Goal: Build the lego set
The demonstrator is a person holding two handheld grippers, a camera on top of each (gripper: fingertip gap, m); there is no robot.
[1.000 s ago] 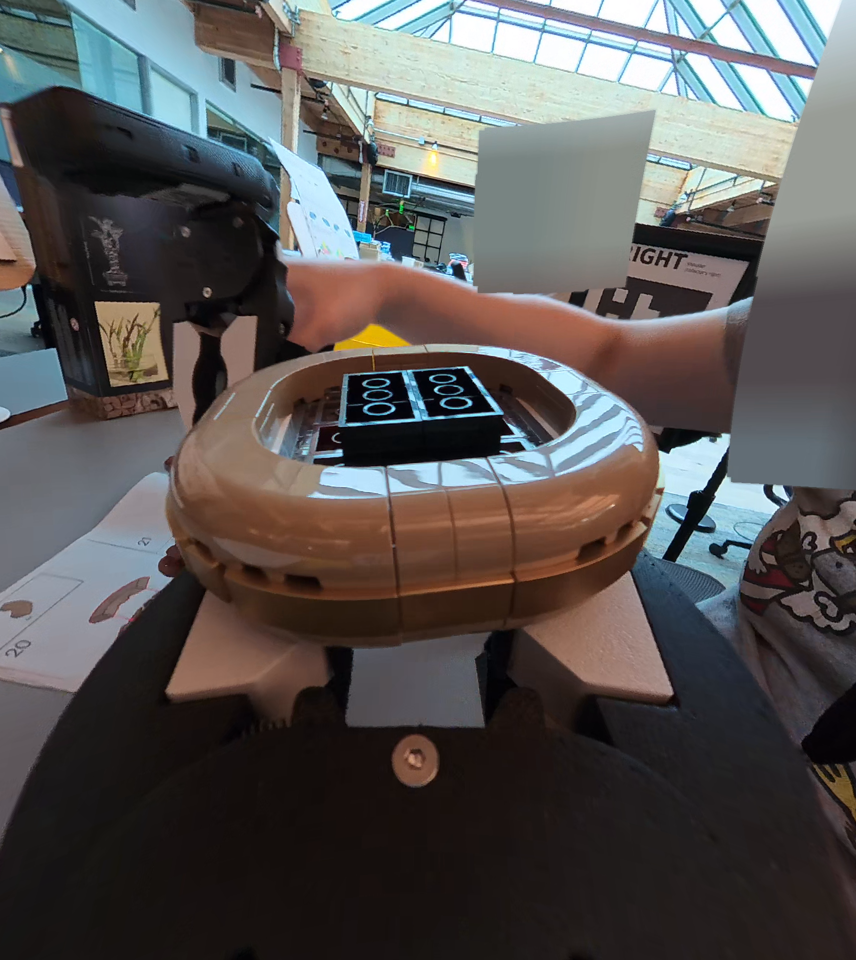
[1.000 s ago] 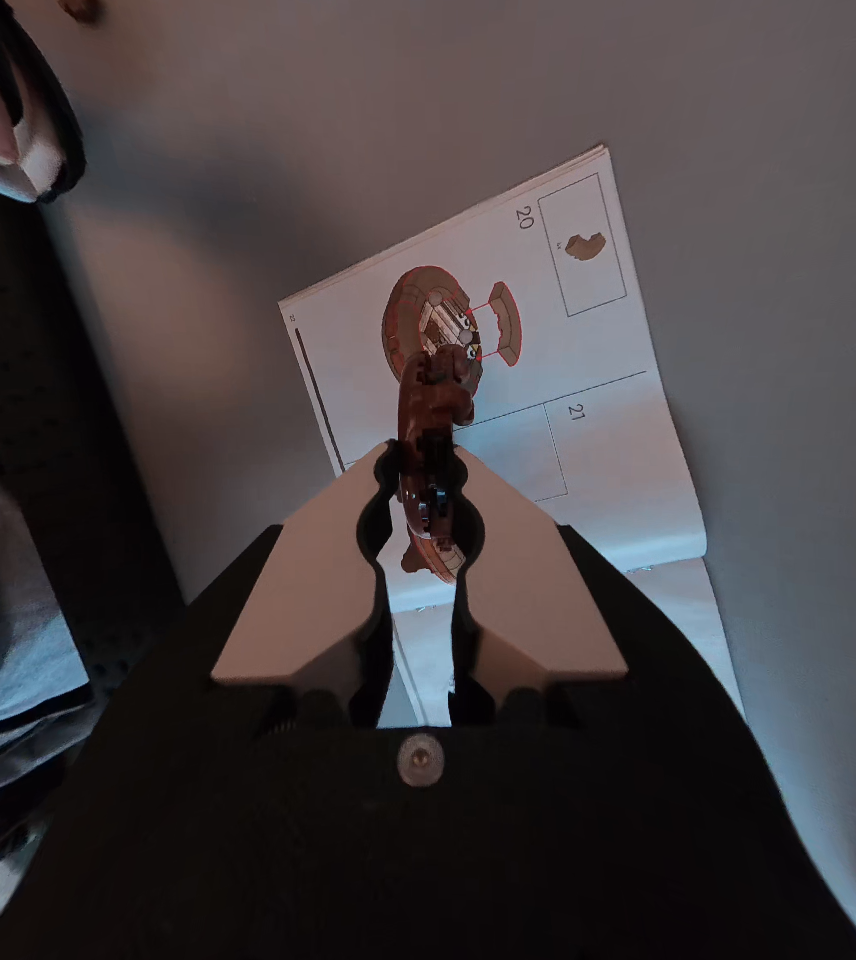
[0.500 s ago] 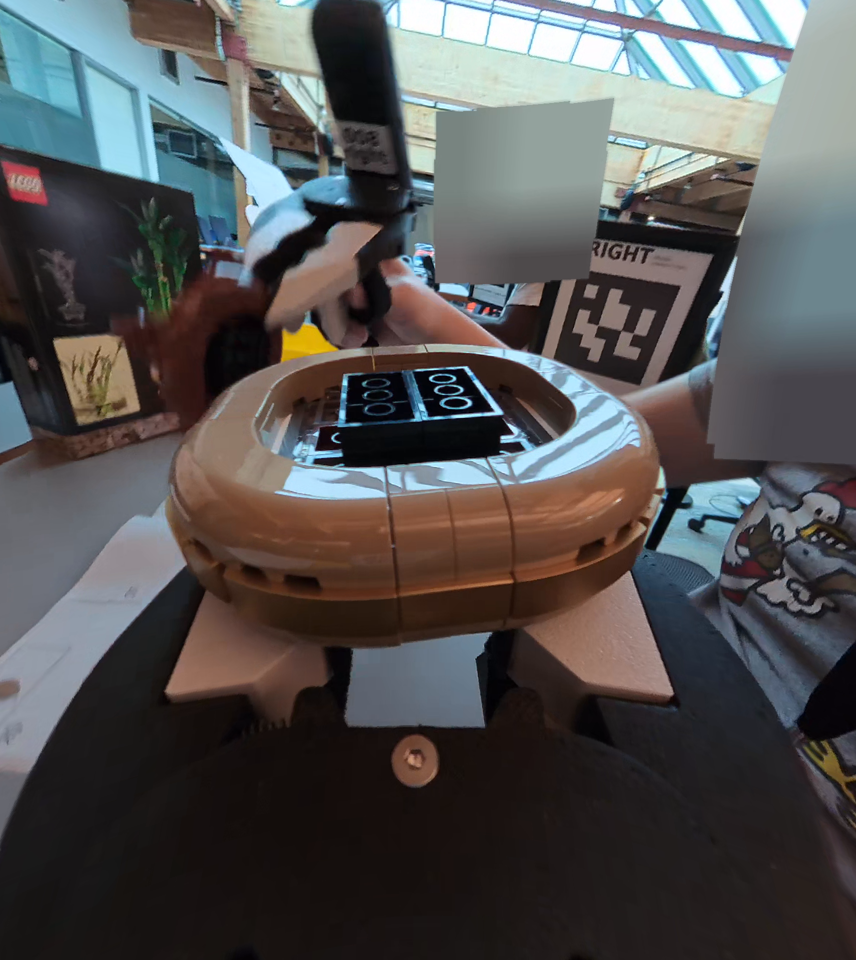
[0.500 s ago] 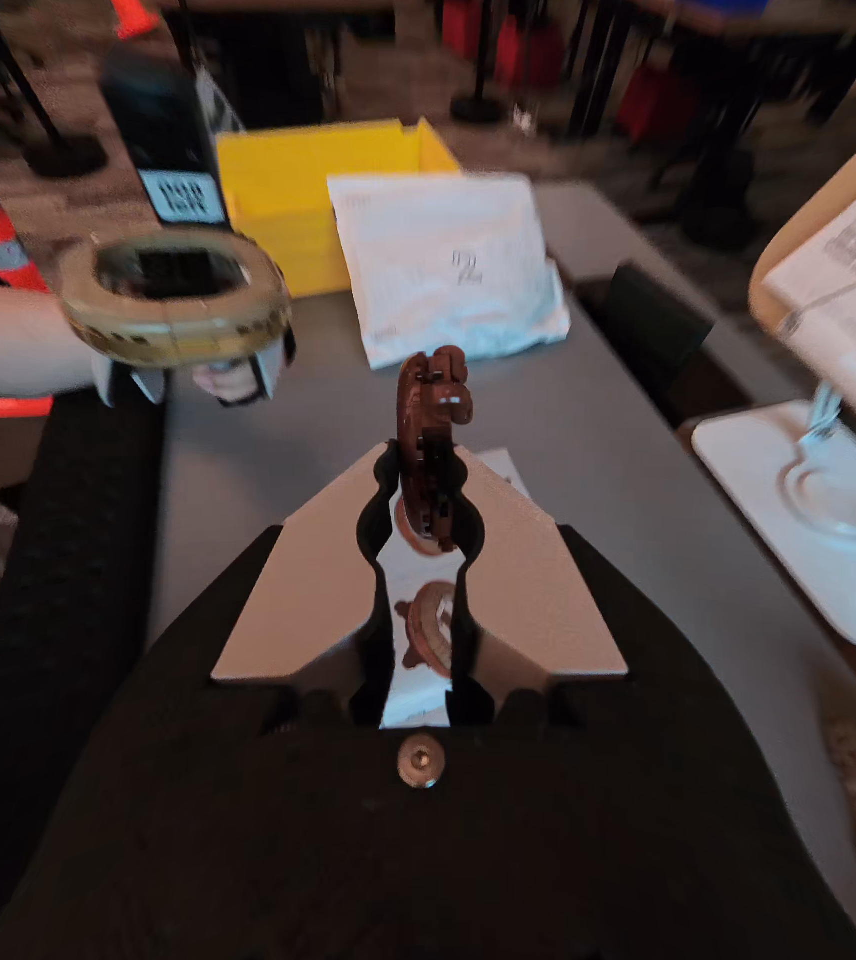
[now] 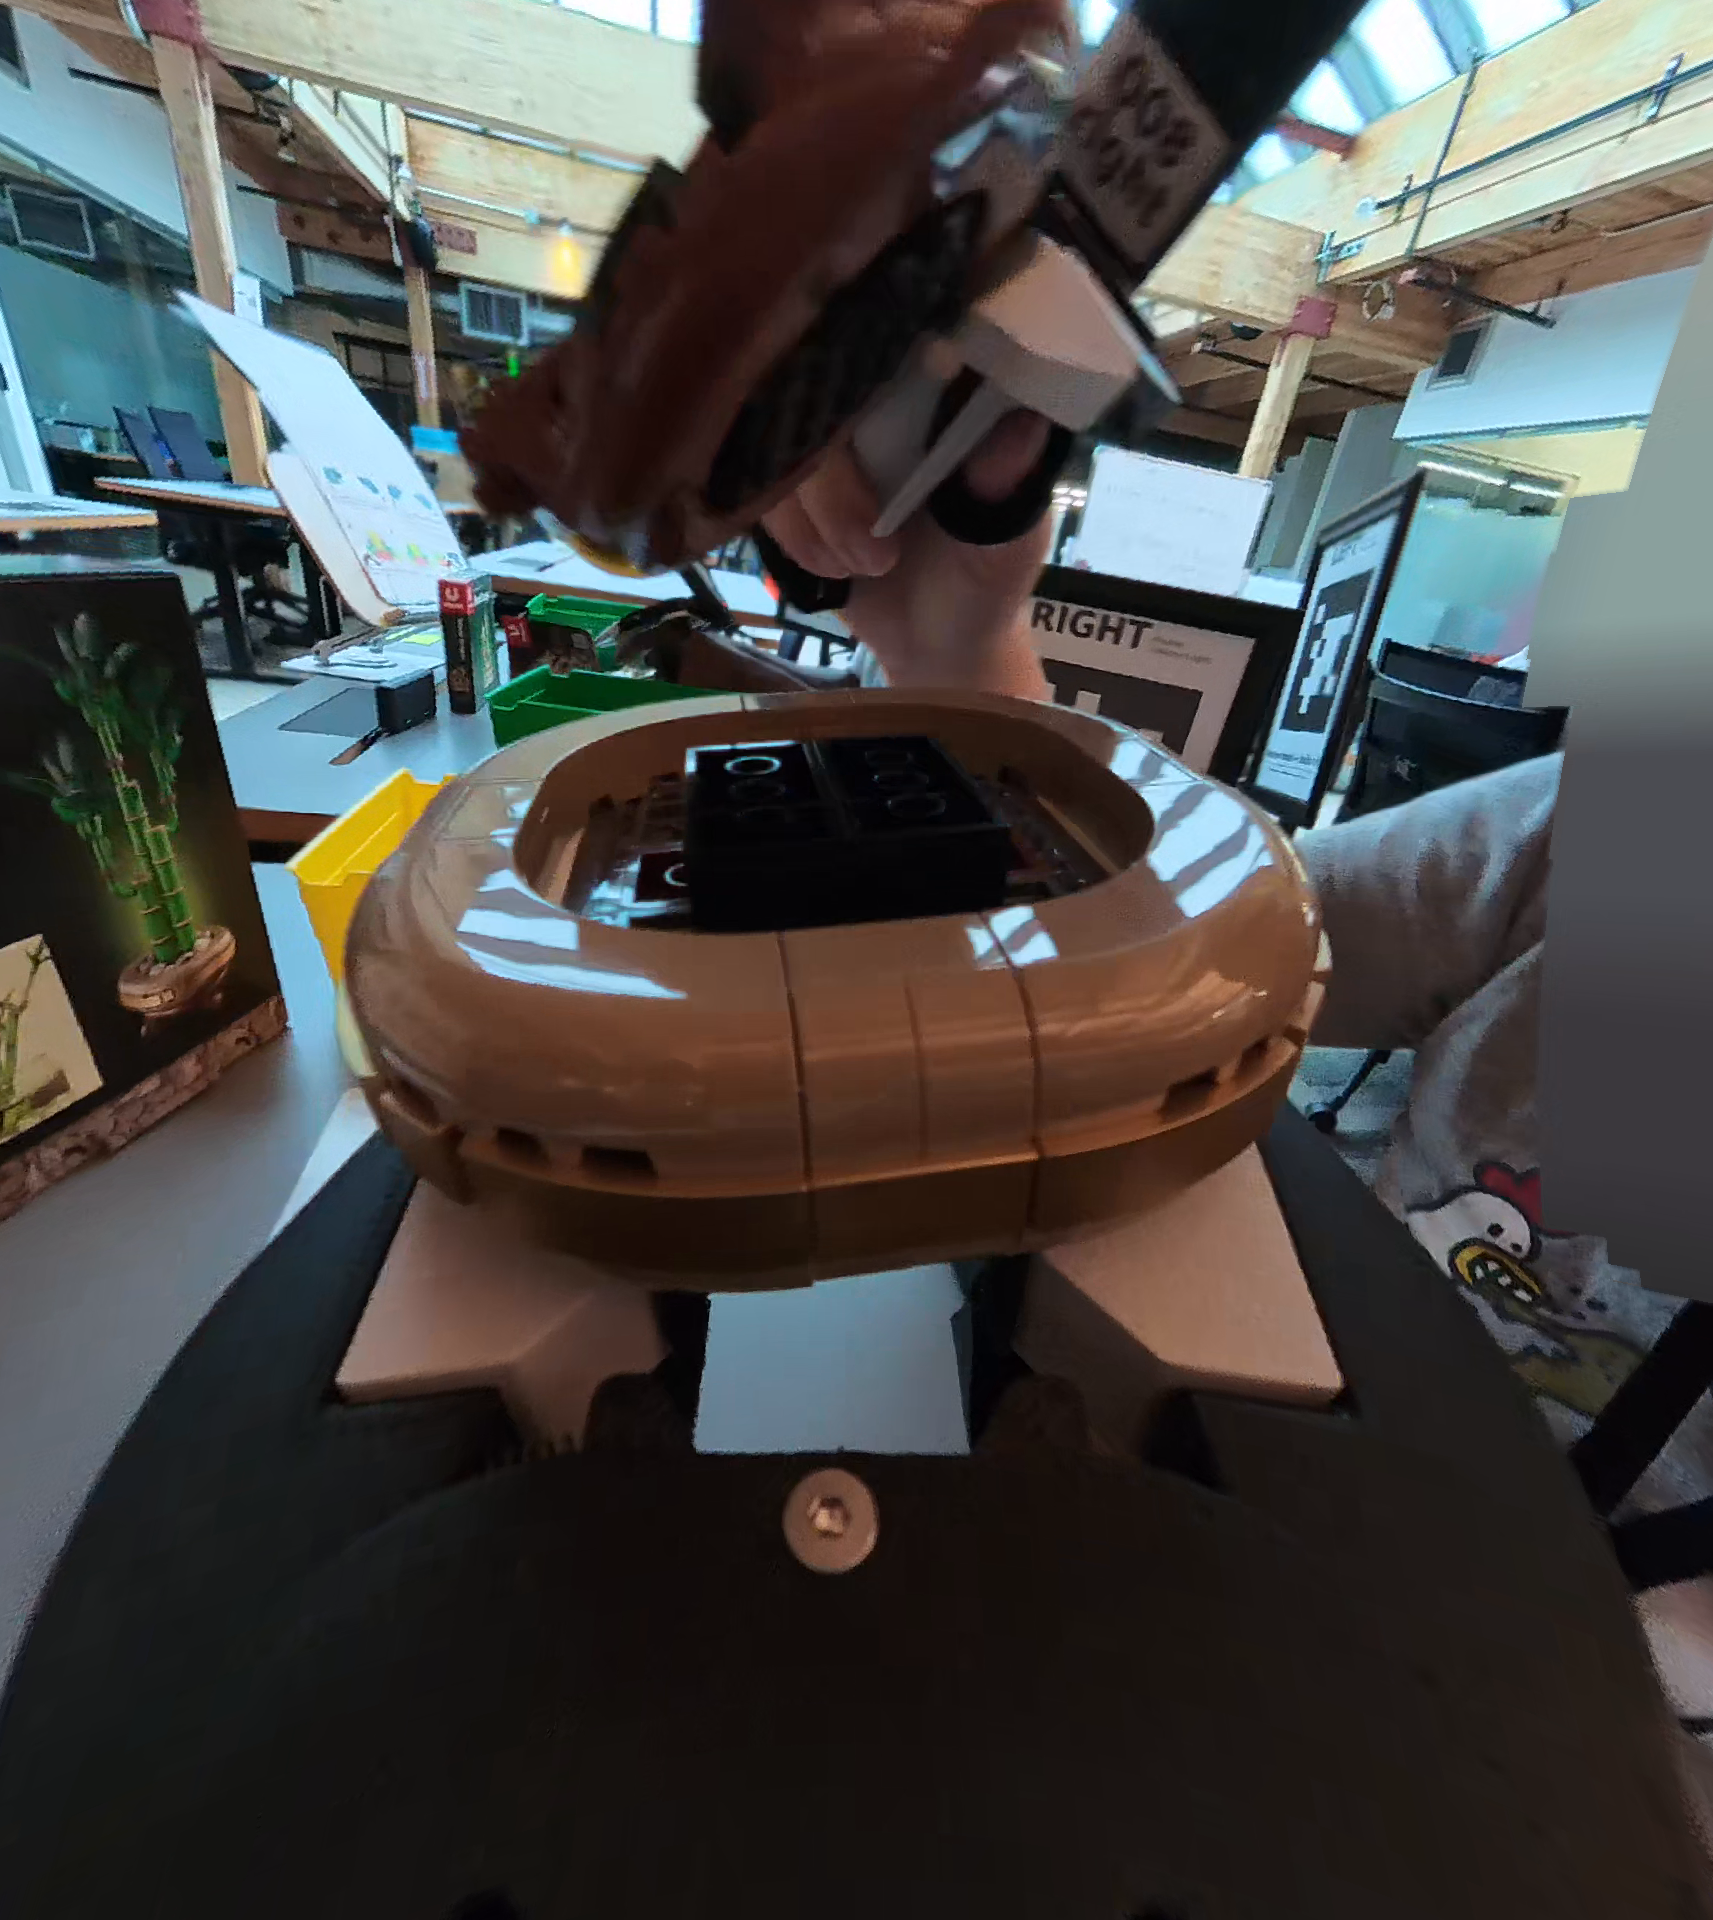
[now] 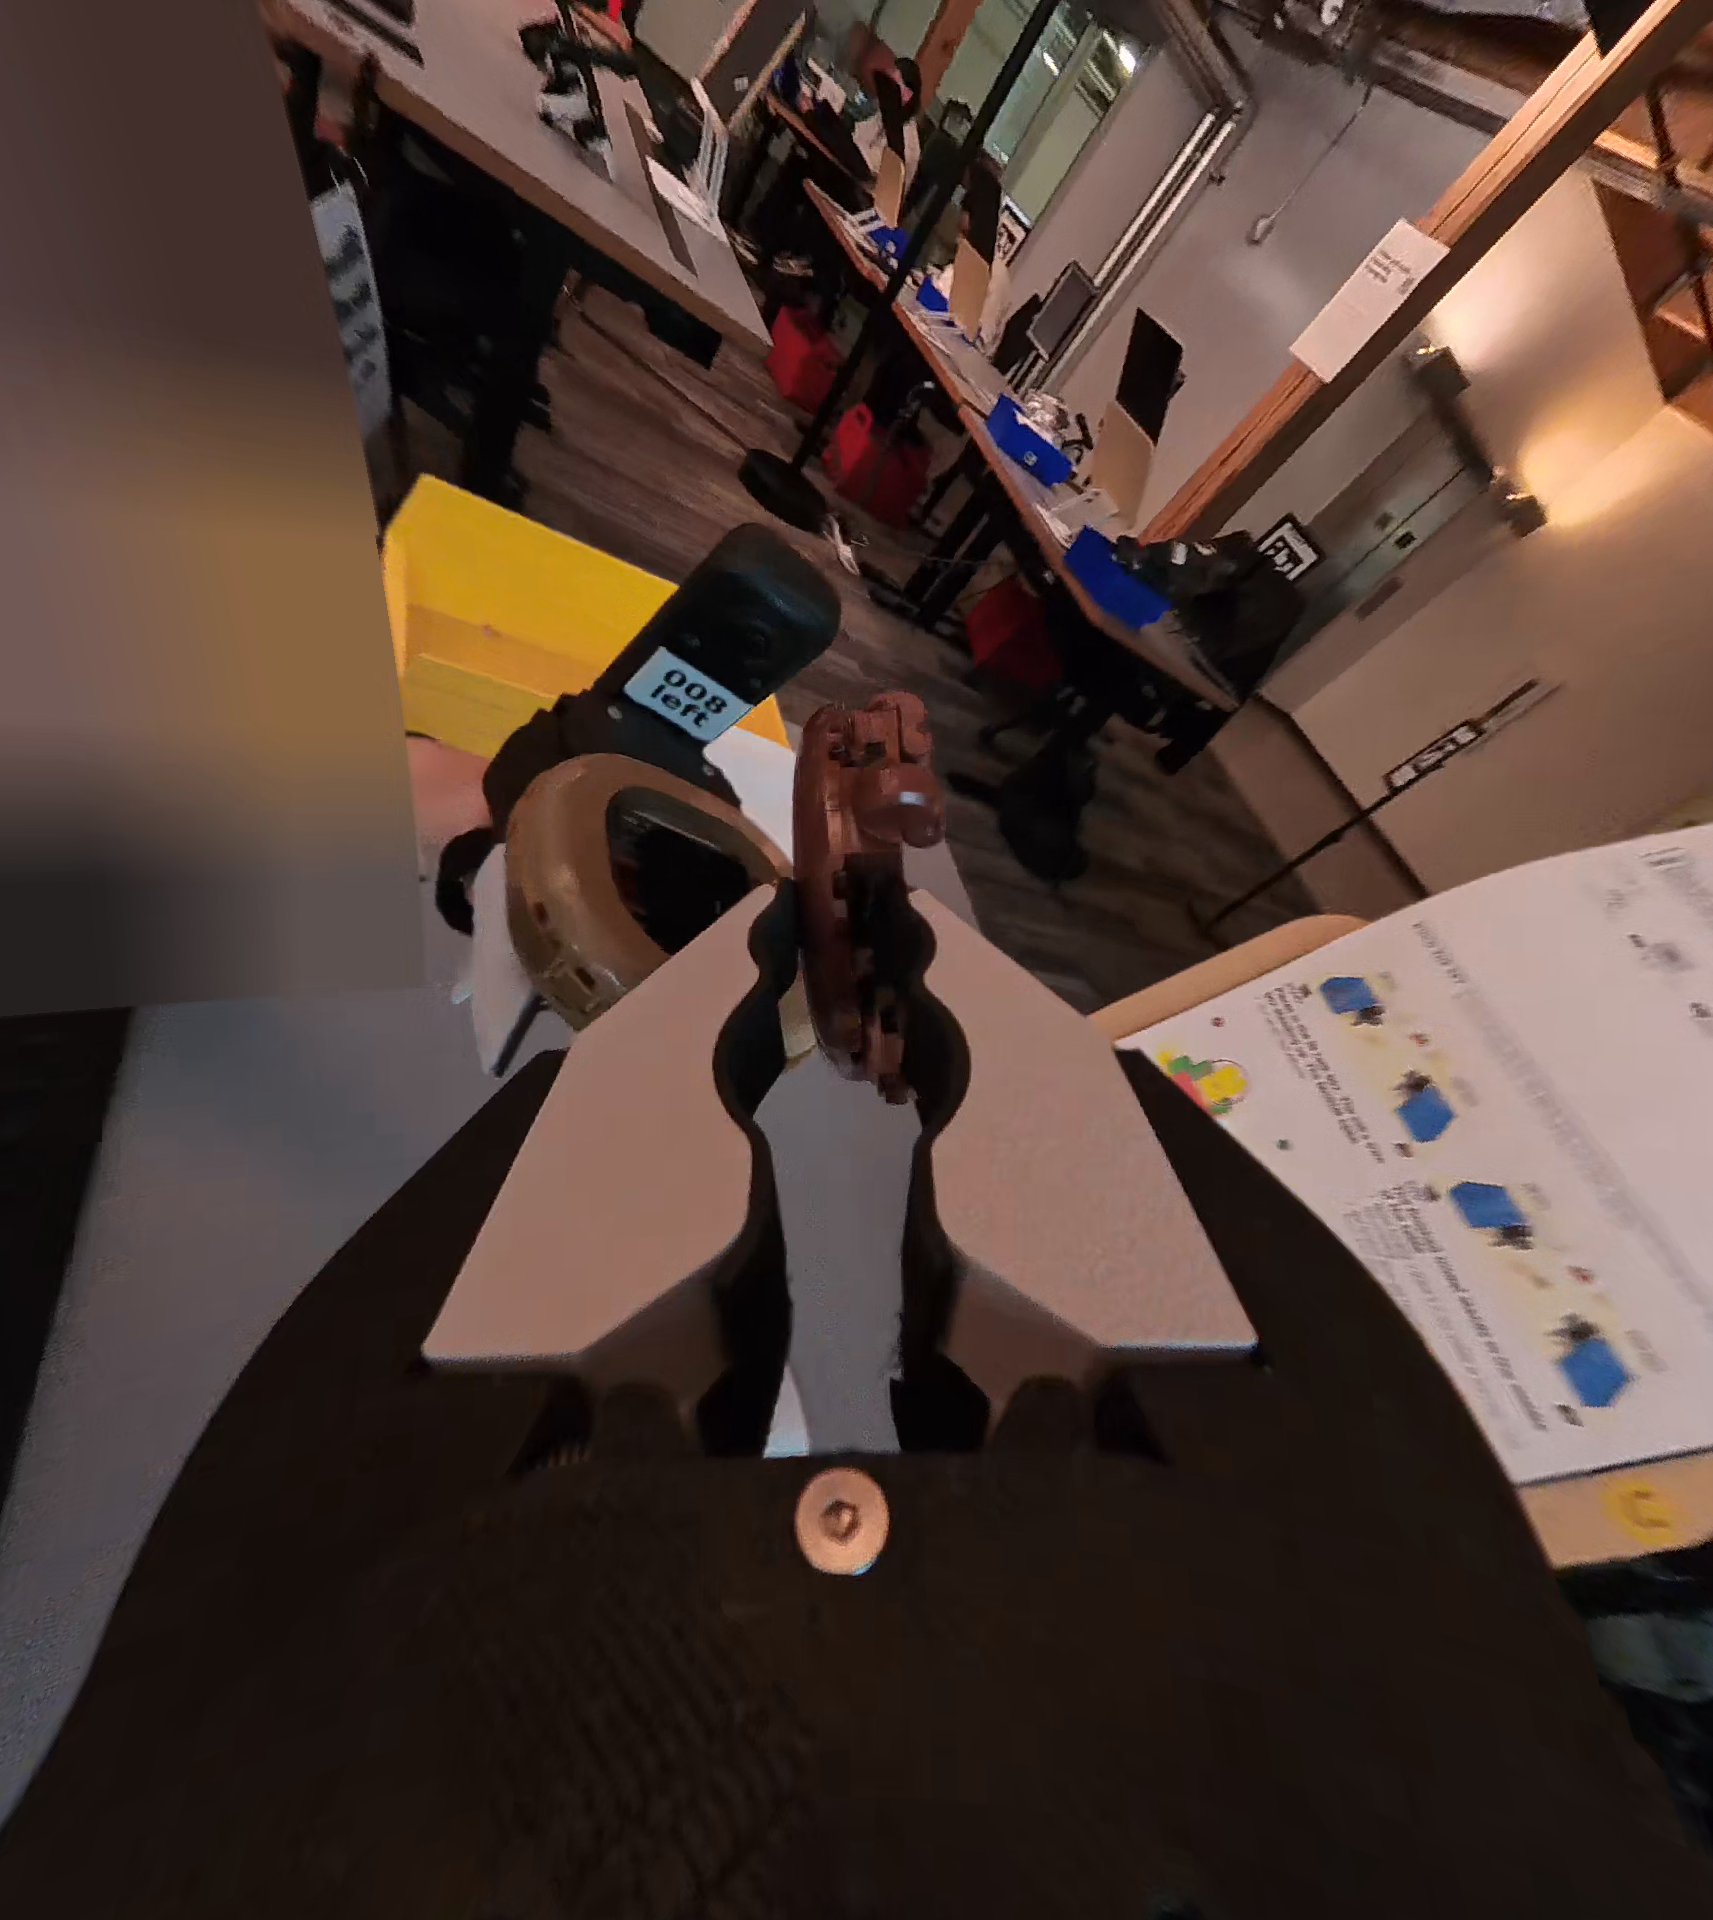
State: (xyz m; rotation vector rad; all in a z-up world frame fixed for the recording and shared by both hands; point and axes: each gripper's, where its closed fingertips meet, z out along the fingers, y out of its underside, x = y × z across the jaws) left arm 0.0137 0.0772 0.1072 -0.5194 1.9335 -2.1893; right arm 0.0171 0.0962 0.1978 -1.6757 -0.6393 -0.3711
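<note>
My left gripper (image 5: 831, 1236) is shut on a tan rounded lego pot (image 5: 831, 1018) with black bricks (image 5: 831, 831) in its hollow, held in the air. My right gripper (image 6: 847, 987) is shut on a flat reddish-brown lego assembly (image 6: 852, 831), held edge-on. In the left wrist view that brown assembly (image 5: 758, 270) hangs tilted above the pot's far rim, with the right gripper (image 5: 945, 353) behind it. In the right wrist view the pot (image 6: 623, 883) faces me just left of the brown piece, close to it; I cannot tell whether they touch.
The lego set box (image 5: 52, 862) stands on the grey table (image 5: 52, 1351) at left. A yellow bin (image 5: 364, 852) and a green bin (image 5: 571, 696) lie beyond the pot. An open instruction sheet on a stand (image 6: 1517, 1143) is at right. A person's arm (image 5: 1403, 883) is at right. The tips of one gripper are about 9 centimeters away from the tips of the other.
My right gripper has lifted the brown assembly off the instruction booklet and swung it up over the pot. My left gripper has kept its hold and turned slightly.
</note>
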